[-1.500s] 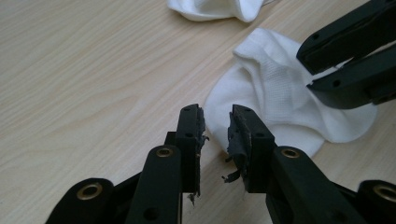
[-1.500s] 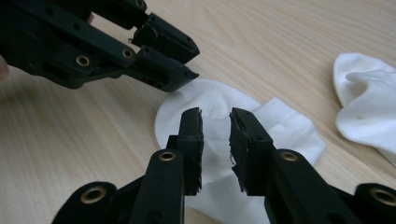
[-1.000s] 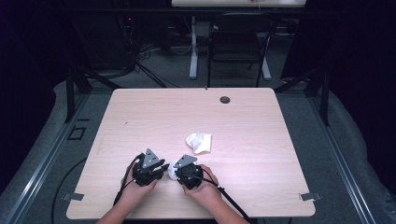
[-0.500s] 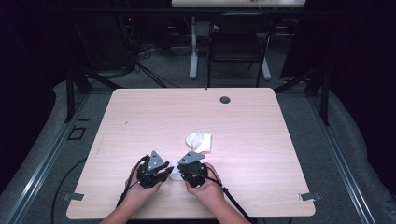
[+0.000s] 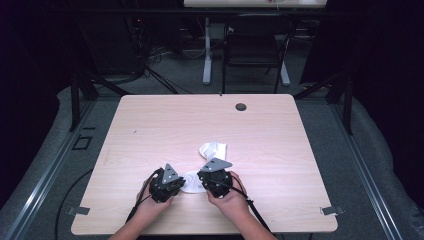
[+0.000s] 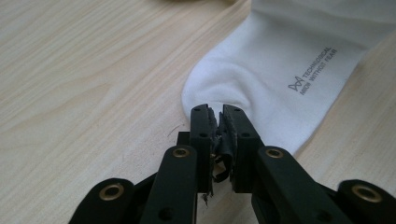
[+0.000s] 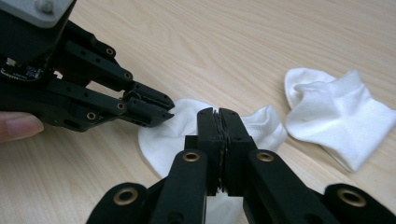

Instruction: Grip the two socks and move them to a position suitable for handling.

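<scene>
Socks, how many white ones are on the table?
2. One sock lies between the two grippers near the table's front edge; the other sock lies crumpled just beyond it, toward the table's middle.

white sock (image 5: pixel 192 181) flat on table (small grey print), second sock (image 5: pixel 213 149) just beyond.

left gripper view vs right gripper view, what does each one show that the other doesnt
Left gripper view: grey printed lettering on the near sock, whose edge the left gripper, its jaws just closing, pinches.

Right gripper view: a second white sock lying apart on the table, a fingertip at the left edge, and the right gripper shut on the near sock.

Both: the near sock, the wooden table and the left gripper.
</scene>
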### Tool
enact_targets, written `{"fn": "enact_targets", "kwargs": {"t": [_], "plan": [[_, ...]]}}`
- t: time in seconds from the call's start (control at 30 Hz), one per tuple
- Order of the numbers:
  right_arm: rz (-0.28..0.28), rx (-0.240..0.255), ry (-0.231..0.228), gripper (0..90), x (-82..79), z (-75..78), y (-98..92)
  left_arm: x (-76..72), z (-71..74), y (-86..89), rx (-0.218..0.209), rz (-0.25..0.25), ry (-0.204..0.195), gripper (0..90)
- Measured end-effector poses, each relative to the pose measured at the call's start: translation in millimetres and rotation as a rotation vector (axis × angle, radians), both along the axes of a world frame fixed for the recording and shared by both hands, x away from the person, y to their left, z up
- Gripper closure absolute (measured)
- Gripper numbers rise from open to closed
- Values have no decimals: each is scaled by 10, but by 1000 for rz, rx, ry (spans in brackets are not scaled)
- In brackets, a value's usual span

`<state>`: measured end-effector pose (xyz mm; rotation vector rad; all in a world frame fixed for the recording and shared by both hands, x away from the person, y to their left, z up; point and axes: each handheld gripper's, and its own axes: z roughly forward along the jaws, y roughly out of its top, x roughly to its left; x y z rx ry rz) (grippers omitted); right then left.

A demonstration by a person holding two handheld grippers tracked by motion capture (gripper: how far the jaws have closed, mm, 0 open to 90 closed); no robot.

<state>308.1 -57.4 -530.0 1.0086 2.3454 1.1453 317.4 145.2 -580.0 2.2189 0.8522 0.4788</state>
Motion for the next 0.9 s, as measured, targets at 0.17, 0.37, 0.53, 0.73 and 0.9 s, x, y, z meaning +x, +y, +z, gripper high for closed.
{"fn": "enact_targets", "kwargs": {"t": [0.17,0.37,0.53,0.73,0.9], "plan": [[-15,-6,-10,887,-18,46,-120,6,-2,15,-1,-2,7,834],[-36,-17,-5,887,-39,54,-289,4,-5,19,0,-3,7,831],[-69,-15,15,886,-44,-1,-460,4,-5,20,-1,-3,8,831],[-101,-18,51,887,-40,-108,-629,6,-6,23,-3,-3,10,831],[-132,-15,72,888,-30,-226,-715,6,-6,26,-7,-3,12,831]]}}
